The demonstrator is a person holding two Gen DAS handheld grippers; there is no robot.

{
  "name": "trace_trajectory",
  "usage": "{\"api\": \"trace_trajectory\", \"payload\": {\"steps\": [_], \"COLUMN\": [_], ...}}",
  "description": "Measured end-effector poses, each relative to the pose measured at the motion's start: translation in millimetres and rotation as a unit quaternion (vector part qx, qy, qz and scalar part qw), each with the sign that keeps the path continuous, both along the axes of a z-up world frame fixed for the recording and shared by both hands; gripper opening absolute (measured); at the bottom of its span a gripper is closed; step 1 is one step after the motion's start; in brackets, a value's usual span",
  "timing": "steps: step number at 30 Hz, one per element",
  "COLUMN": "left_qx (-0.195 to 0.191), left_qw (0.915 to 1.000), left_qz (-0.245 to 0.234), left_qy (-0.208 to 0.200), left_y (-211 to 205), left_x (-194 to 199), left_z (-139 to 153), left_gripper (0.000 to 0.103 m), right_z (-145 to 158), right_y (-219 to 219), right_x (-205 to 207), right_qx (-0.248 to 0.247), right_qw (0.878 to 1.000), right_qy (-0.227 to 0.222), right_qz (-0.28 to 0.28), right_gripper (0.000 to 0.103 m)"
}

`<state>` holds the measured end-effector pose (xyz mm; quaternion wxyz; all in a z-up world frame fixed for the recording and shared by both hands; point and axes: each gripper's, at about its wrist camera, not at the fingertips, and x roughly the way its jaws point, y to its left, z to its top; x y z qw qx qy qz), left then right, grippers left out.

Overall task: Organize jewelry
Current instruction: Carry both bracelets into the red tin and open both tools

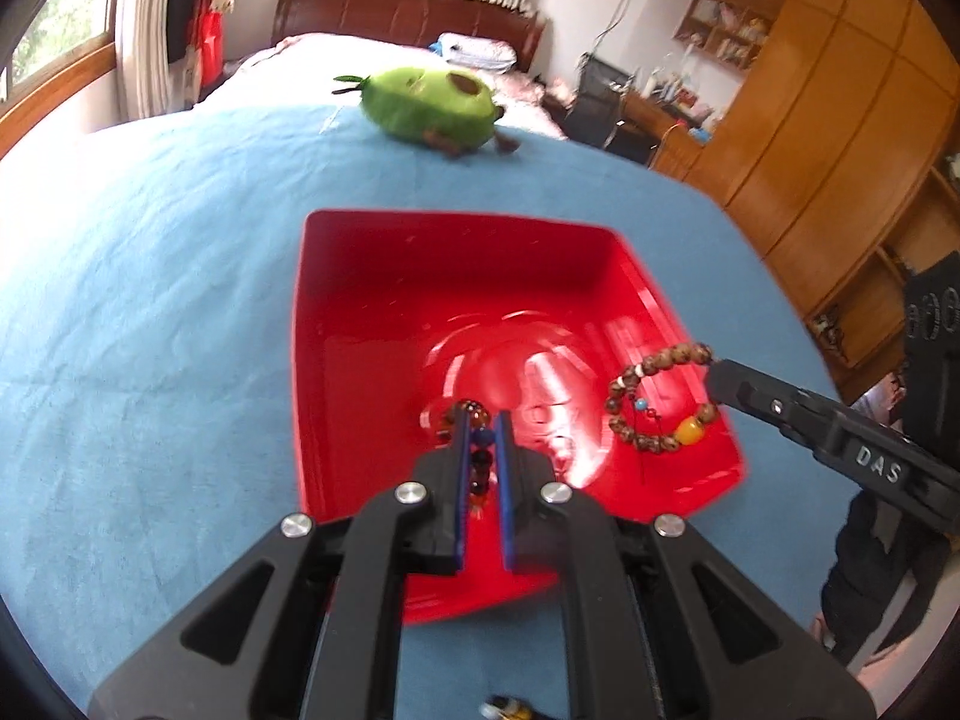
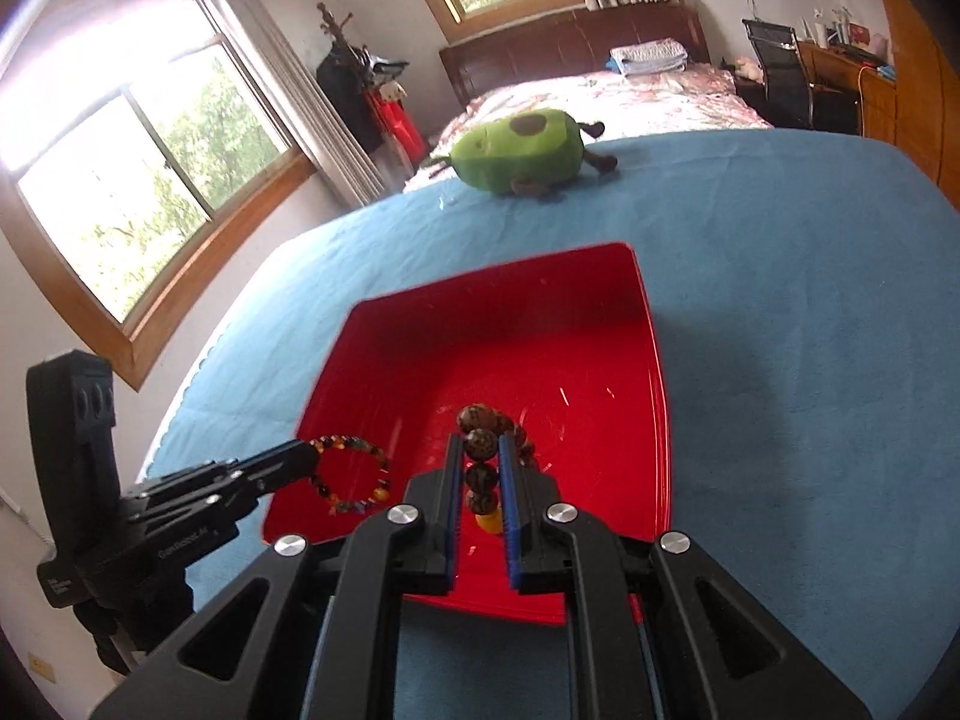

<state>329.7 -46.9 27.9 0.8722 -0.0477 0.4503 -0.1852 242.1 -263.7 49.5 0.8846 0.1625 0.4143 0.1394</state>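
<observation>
A red square tray (image 1: pixel 372 276) lies on the blue cloth; it also shows in the right wrist view (image 2: pixel 588 324). My left gripper (image 1: pixel 482 420) is shut on a bracelet of small amber and dark beads (image 1: pixel 474 414) and holds it over the tray's near part. The same bracelet hangs as a loop in the right wrist view (image 2: pixel 360 474). My right gripper (image 2: pixel 482 441) is shut on a brown wooden bead bracelet (image 2: pixel 480 420) with a yellow bead, above the tray. That bracelet hangs as a loop in the left wrist view (image 1: pixel 654 396).
A green avocado plush toy (image 1: pixel 429 102) lies on the blue cloth (image 1: pixel 150 300) beyond the tray. A bed, a desk with a chair and wooden wardrobes stand behind. A small dark and yellow object (image 1: pixel 504 708) lies at the cloth's near edge.
</observation>
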Motion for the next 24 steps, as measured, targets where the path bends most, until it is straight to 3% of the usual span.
{"api": "trace_trajectory", "payload": {"steps": [4,14,16,17,18,20,24], "left_qx": [0.006,0.024,0.028,0.031,0.031,0.02,0.036], "left_qw": [0.9997,0.9987,0.9984,0.9982,0.9982,0.9987,0.9989], "left_qz": [0.014,0.029,0.034,0.036,0.037,0.031,0.029], "left_qy": [0.019,0.034,0.035,0.036,0.037,0.034,0.009], "left_y": [5.5,11.2,12.9,14.6,15.1,15.1,10.0], "left_x": [13.0,22.1,22.5,21.7,21.4,18.7,9.8], "left_z": [-15.4,-29.9,-31.4,-31.9,-31.5,-29.6,-19.3], "left_gripper": [0.006,0.007,0.009,0.017,0.03,0.037,0.045], "right_z": [-20.6,-31.2,-29.9,-28.4,-26.3,-22.4,-15.7], "right_y": [-1.2,-5.5,-6.2,-7.2,-8.2,-10.8,-15.8], "right_x": [10.3,11.2,9.7,9.4,8.4,5.6,0.6], "right_qx": [-0.013,-0.034,-0.04,-0.046,-0.048,-0.052,-0.049], "right_qw": [1.0,0.999,0.998,0.998,0.998,0.998,0.998], "right_qy": [0.024,0.034,0.034,0.032,0.029,0.022,0.015], "right_qz": [-0.011,-0.02,-0.023,-0.028,-0.031,-0.037,-0.043], "right_gripper": [0.011,0.012,0.018,0.022,0.028,0.028,0.028]}}
